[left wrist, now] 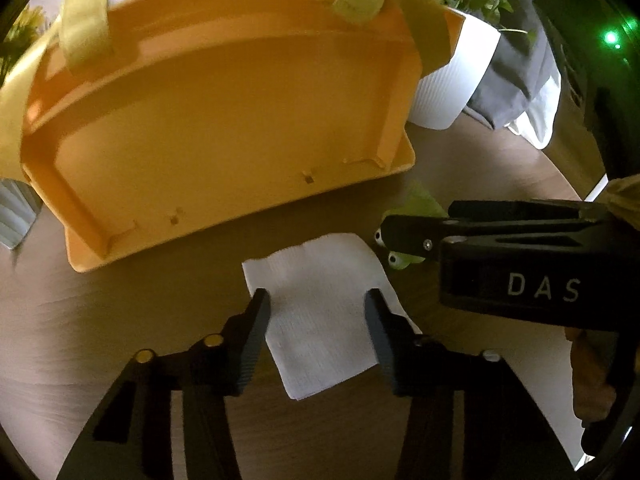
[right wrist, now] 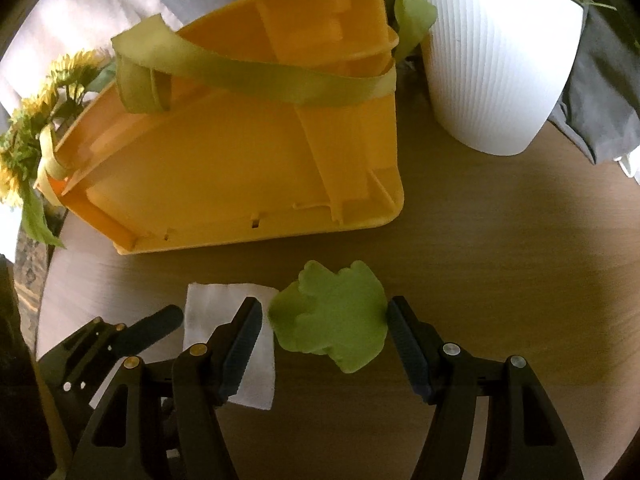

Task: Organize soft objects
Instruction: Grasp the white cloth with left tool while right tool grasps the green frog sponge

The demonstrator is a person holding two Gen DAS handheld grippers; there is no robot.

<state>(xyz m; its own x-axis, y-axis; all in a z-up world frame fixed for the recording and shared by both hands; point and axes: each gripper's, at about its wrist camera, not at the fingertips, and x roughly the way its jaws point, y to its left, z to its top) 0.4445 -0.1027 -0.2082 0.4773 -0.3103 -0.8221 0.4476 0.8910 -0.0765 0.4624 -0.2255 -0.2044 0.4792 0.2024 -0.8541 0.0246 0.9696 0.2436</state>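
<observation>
A folded white cloth (left wrist: pixel 324 308) lies flat on the brown table. My left gripper (left wrist: pixel 318 300) is open, with one finger on each side of the cloth, just above it. A green soft frog toy (right wrist: pixel 332 316) lies to the right of the cloth (right wrist: pixel 224 320). My right gripper (right wrist: pixel 324 316) is open and straddles the toy, with its right finger touching the toy's edge. In the left wrist view the toy (left wrist: pixel 416 204) is mostly hidden behind the right gripper. An orange basket (left wrist: pixel 224 120) with yellow-green straps stands behind, empty; it also shows in the right wrist view (right wrist: pixel 240 168).
A white ribbed plant pot (right wrist: pixel 496 56) stands right of the basket. Yellow artificial flowers (right wrist: pixel 36 120) are at the left. Grey fabric (left wrist: pixel 516 80) lies beyond the table's far edge.
</observation>
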